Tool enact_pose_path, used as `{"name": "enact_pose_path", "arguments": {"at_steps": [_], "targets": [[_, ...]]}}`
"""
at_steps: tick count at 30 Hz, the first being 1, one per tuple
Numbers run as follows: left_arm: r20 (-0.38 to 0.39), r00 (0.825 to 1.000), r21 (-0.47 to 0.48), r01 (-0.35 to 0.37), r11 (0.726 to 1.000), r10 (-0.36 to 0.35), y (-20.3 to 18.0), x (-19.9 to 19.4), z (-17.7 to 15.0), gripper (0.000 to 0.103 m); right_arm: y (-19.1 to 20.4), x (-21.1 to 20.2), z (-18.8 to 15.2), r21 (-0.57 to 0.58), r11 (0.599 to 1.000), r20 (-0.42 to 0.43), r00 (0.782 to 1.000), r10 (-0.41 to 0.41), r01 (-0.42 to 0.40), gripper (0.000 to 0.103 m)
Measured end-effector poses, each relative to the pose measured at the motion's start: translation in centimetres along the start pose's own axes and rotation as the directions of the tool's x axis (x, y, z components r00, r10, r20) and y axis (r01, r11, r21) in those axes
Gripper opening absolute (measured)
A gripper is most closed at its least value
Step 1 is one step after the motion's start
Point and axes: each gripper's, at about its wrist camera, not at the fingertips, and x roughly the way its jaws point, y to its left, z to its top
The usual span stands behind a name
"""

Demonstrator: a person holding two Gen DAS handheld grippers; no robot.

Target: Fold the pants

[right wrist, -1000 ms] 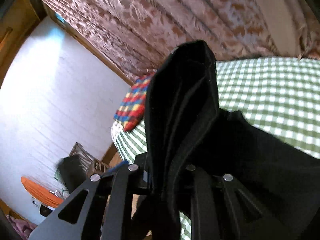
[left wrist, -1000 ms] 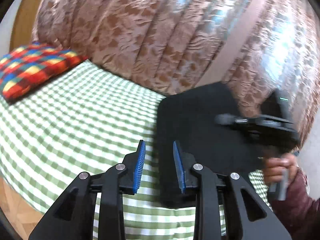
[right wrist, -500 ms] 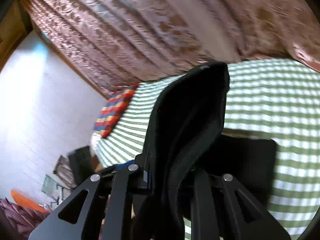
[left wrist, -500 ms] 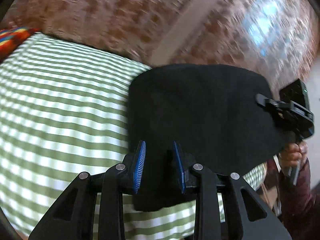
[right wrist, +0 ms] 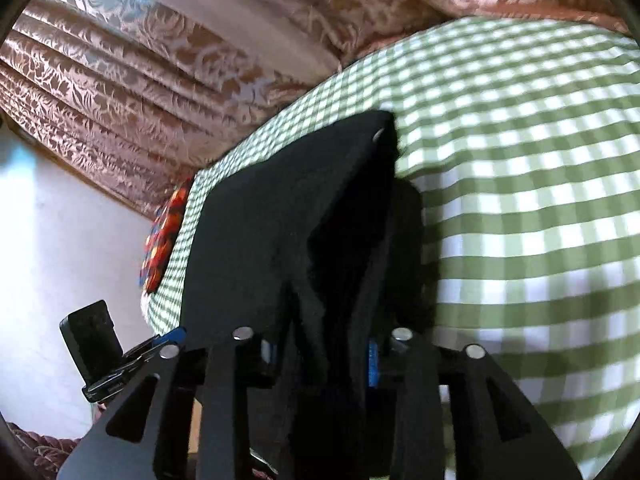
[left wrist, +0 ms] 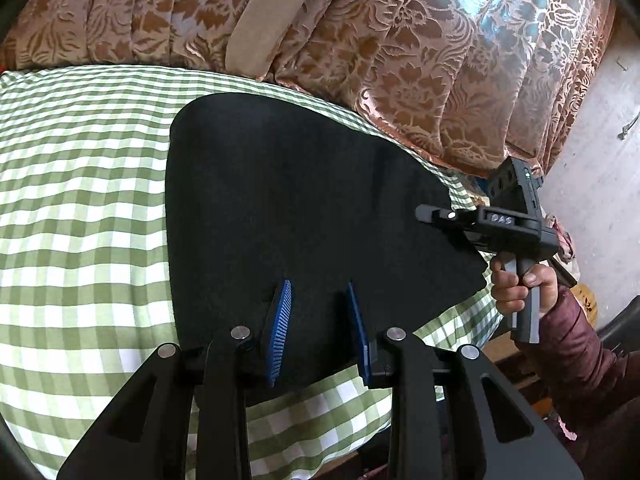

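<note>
The black pants [left wrist: 288, 200] lie folded on the green checked bed cover [left wrist: 80, 208], near its right corner. My left gripper [left wrist: 318, 304] hovers over the pants' near edge, open and empty, blue pads apart. My right gripper [left wrist: 430, 214] shows in the left wrist view at the pants' right edge, held by a hand. In the right wrist view the right gripper [right wrist: 320, 344] is shut on a fold of the black pants [right wrist: 280, 220], which drape over its fingers.
Brown flowered curtains [left wrist: 400, 40] hang behind the bed. A bright patchwork pillow [right wrist: 164, 236] lies at the bed's far end. The bed edge and floor [left wrist: 592, 208] are at the right. My left gripper also shows at lower left of the right wrist view [right wrist: 120, 364].
The right gripper has carried its fold down and across, so the pants now lie flatter on the bed. The left gripper has moved over the pants' near edge, still open.
</note>
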Motion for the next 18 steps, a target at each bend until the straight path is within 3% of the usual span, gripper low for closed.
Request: {"name": "enact_pose_path", "arguments": {"at_steps": [4,7,10,18], "targets": [[0.012,1.0,0.0,0.005,1.0,-0.005,0.1,-0.8,0.1,0.027,0.7,-4.8,-1.6,0.026,0.999,0.071,0.997,0.037,-0.039,0.039],[0.028,1.0,-0.01,0.015,1.0,-0.015,0.2,-1.3,0.1,0.027,1.5,-6.8,-3.5,0.048,0.992,0.06,0.991,0.117,-0.12,0.039],[0.038,0.999,-0.011,0.023,1.0,-0.023,0.1,-1.6,0.1,0.027,2.3,-6.2,-5.4,0.11,0.978,0.011,0.984,0.18,-0.18,0.039],[0.065,0.998,-0.011,0.018,1.0,-0.018,-0.1,-2.6,-0.2,0.027,-0.5,-2.4,-7.5,0.354,0.924,-0.003,0.988,0.158,-0.146,0.038]]}}
